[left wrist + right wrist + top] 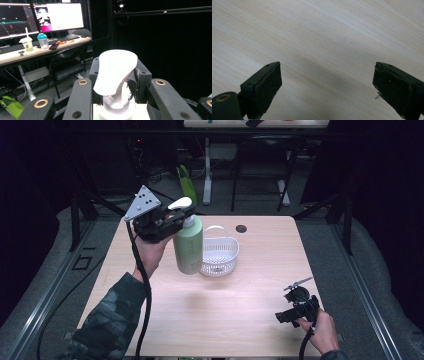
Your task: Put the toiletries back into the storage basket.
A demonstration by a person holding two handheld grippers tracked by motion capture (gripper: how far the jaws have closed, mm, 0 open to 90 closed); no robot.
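The left tool (169, 221) was clamped on the white pump head (115, 71) of a pale green bottle (188, 247), one black jaw on each side of the neck just under the spout. In the high view the bottle stood upright at the far left part of the bench (240, 315); whether its base rested on the wood or hung just above it could not be told. A white slotted basket (220, 255) sat just beside the bottle, on its right, touching or nearly so. The right tool (286, 316) lay low over the near right corner of the bench, well apart from both, its jaws spread wide over bare wood with nothing between them.
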